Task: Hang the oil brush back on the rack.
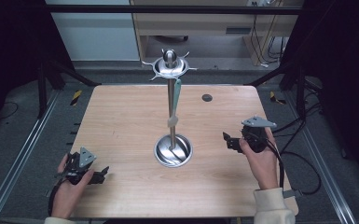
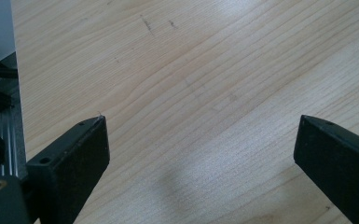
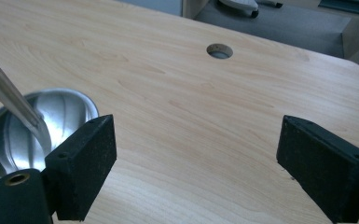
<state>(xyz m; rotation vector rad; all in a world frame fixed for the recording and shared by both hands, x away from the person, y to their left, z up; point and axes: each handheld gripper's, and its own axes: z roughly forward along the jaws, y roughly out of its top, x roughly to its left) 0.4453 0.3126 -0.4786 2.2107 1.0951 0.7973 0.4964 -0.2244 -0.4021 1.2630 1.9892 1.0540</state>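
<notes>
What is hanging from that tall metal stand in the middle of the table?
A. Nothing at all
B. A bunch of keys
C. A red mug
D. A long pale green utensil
D: in the high view a slim pale green utensil hangs alongside the pole of the metal stand, below its hooked top and above the round shiny base.

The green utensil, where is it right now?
In the high view, the green utensil hangs beside the metal stand's pole, mid-table, above the round base.

Central stand (image 1: 171, 107), open tabletop (image 1: 121, 121) around
</notes>
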